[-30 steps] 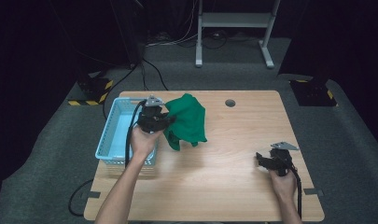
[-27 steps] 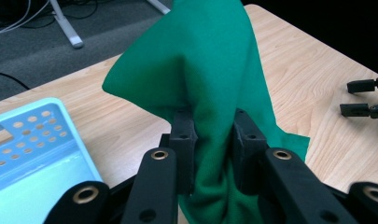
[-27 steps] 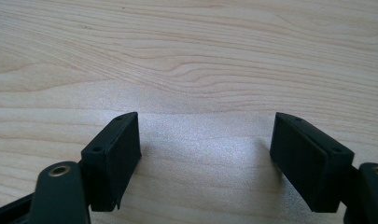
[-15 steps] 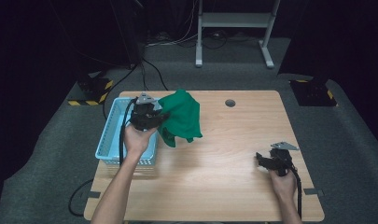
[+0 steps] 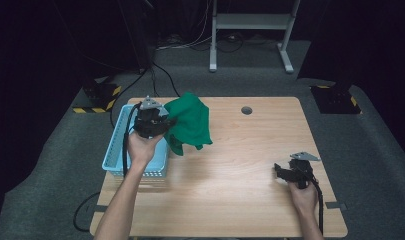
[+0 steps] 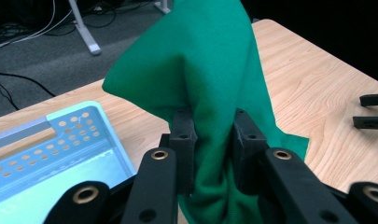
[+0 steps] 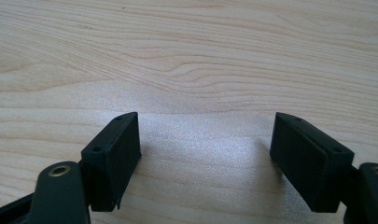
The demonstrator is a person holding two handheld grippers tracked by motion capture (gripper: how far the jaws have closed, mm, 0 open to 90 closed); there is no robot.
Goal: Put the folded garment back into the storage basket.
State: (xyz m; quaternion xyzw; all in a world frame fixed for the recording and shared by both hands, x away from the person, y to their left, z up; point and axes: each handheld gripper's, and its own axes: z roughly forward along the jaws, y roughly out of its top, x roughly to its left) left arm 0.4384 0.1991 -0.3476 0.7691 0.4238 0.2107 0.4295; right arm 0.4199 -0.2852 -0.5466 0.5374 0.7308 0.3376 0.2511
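Dark floor and trailing cables surround a pale wooden worktop (image 5: 230,200). From the high view, the left gripper (image 5: 162,122) holds a green cloth (image 5: 192,125) lifted near the worktop's far left corner, just beside a light blue basket (image 5: 115,160) at the left edge; the cloth hangs over bare wood, not over the basket. If the cloth is bound for the basket, the step wants a sideways carry until the hanging folds clear the near rim, then a lowering before letting go. The right gripper (image 5: 281,172) rests well apart, near the right edge.

Closer in, the left gripper view shows what the high view cannot: the jaws clamped on a bunched fold of the cloth (image 6: 200,93), with the basket (image 6: 60,140) alongside.

Along the right gripper (image 7: 205,158), the jaws stand wide apart over bare wood, grasping nothing.
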